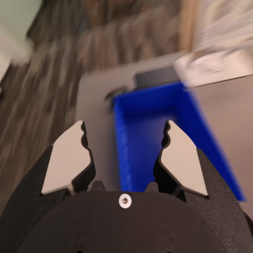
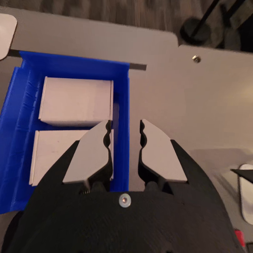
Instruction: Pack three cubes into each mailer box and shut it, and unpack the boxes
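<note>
Right wrist view, nearest: the right claw (image 2: 124, 123), black-bodied with pale grey finger plates, is released, its jaws a moderate gap apart and nothing between them. It hovers above the right wall of a bright blue open-topped plastic bin (image 2: 123, 84); one finger lies over the bin interior, the other over the grey desk (image 2: 191, 102) beside it. Inside the bin lie two white cardboard mailer boxes, both with lids down: the near mailer box (image 2: 57, 153), partly covered by the claw, and the far mailer box (image 2: 76, 101) just beyond it, a narrow strip of blue floor between them. No cubes are visible. Farther out on the desk sits a small metal nut-like part (image 2: 196, 58); past the desk edge a black round stand base (image 2: 195, 32) rests on wood-grain floor (image 2: 109, 12).

Left wrist view, nearest: the left claw (image 1: 125, 121), of the same build, is released with jaws spread wide and empty. Beyond it stands the blue bin (image 1: 136, 109), seen heavily blurred from one end; its contents cannot be told. A blurred white object (image 1: 205, 68) lies behind the bin's far corner, with the wood-grain floor (image 1: 54, 68) beyond the desk (image 1: 225, 109).
</note>
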`<state>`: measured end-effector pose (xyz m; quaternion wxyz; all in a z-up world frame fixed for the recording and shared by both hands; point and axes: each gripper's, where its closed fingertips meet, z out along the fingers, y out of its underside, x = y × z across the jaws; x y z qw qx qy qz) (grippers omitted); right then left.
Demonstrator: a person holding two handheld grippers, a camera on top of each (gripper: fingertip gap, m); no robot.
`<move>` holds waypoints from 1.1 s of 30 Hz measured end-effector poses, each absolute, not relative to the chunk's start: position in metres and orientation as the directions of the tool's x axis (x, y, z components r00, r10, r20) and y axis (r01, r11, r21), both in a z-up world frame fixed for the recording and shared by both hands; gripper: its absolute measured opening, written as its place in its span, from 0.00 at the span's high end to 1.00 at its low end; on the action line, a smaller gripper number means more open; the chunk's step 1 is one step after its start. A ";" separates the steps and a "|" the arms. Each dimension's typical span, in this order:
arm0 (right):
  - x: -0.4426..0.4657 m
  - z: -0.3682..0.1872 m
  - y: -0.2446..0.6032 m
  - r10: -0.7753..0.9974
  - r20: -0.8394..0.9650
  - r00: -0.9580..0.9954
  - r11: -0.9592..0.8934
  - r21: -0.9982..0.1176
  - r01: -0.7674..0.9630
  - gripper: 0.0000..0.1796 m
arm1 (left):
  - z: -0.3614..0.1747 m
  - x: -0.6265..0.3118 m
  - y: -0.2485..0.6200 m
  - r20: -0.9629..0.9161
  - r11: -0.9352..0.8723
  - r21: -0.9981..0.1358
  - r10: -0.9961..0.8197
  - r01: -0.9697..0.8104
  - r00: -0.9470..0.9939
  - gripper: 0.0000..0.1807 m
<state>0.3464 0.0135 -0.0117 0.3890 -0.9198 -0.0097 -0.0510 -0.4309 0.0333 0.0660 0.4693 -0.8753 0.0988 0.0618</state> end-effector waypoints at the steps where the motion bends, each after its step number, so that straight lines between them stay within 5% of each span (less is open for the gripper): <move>1: 0.346 -0.023 0.010 -0.021 0.044 0.999 -0.728 -0.686 0.015 0.78 | 0.056 -0.450 0.034 -0.202 -0.589 -0.784 -0.055 -0.195 0.978 0.41; 7: 0.357 -0.078 -0.014 -0.094 -0.027 0.995 -0.879 -0.467 -0.095 0.81 | 0.002 -0.473 0.029 -0.080 -0.763 -0.638 -0.068 -0.104 0.994 0.52; 10: 0.347 -0.099 -0.021 -0.081 -0.113 0.990 -0.922 -0.369 -0.117 0.96 | -0.036 -0.474 0.011 -0.068 -0.883 -0.458 -0.085 -0.106 0.994 0.57; 18: 0.343 -0.104 -0.020 -0.101 -0.165 0.981 -0.922 -0.356 -0.155 0.97 | -0.089 -0.477 0.008 -0.044 -0.962 -0.247 -0.107 -0.115 0.993 0.68; 24: 0.320 -0.104 -0.024 0.004 -0.164 0.986 -0.952 -0.304 -0.047 0.96 | -0.115 -0.461 0.007 0.081 -0.984 -0.131 -0.134 -0.122 0.988 0.96; 33: 0.265 -0.104 -0.018 0.146 -0.147 0.978 -0.974 -0.192 0.116 0.96 | -0.115 -0.418 0.000 0.035 -0.977 -0.015 -0.212 -0.211 0.977 0.93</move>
